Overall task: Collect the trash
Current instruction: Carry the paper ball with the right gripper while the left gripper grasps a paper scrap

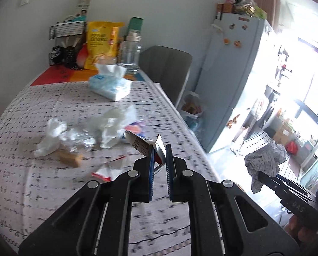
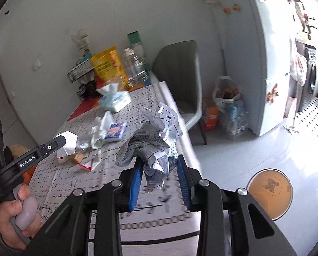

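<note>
My left gripper [image 1: 160,149] is shut on a torn white wrapper [image 1: 145,145] and holds it above the patterned table [image 1: 41,192]. It also shows in the right wrist view [image 2: 62,141] with the wrapper [image 2: 68,144]. My right gripper [image 2: 160,160] is shut on a crumpled printed paper [image 2: 159,136], held above the table's right edge; this paper also shows in the left wrist view [image 1: 265,160]. On the table lie crumpled white tissues [image 1: 50,136], a clear plastic wrap [image 1: 80,138], a brown biscuit piece [image 1: 70,160], a red-white scrap [image 1: 103,173] and a blue-red packet [image 2: 115,131].
A tissue pack [image 1: 110,85], a yellow bag [image 1: 101,42], a glass jar [image 1: 130,51] and a black rack [image 1: 65,42] stand at the table's far end. A grey chair [image 2: 180,74], a fridge [image 2: 255,64], floor bags [image 2: 227,98] and a round orange stool [image 2: 269,192] are to the right.
</note>
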`<state>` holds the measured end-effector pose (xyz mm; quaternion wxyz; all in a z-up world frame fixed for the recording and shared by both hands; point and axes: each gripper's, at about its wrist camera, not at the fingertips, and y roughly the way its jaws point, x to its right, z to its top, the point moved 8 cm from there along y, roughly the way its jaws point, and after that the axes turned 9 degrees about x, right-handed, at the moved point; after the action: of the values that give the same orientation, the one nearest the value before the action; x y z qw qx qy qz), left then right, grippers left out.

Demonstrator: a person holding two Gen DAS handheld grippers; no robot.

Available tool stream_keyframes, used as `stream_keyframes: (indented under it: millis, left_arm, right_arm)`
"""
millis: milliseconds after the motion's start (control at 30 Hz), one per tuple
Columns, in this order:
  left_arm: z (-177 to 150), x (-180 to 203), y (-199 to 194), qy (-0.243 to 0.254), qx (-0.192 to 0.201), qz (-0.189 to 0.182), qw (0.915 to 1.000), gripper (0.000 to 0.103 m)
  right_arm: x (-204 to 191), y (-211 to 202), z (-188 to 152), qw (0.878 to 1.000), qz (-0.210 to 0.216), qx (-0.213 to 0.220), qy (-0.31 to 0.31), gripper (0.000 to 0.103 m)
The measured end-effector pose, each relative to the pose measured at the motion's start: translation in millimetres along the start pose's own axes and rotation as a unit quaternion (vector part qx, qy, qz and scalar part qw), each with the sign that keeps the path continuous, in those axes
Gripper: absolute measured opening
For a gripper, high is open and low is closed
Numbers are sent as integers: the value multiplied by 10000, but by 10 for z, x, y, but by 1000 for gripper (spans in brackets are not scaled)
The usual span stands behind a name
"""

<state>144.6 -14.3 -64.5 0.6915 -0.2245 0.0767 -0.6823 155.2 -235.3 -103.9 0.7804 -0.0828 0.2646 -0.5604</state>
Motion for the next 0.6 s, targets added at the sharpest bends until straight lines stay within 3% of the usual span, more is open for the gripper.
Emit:
stream_keyframes:
  millis: [600]
  left_arm:
    - [-276, 1471, 855, 377, -561, -759, 9948, 10]
  right_arm:
    - [1527, -74, -89, 9918, -1081, 28, 687, 33]
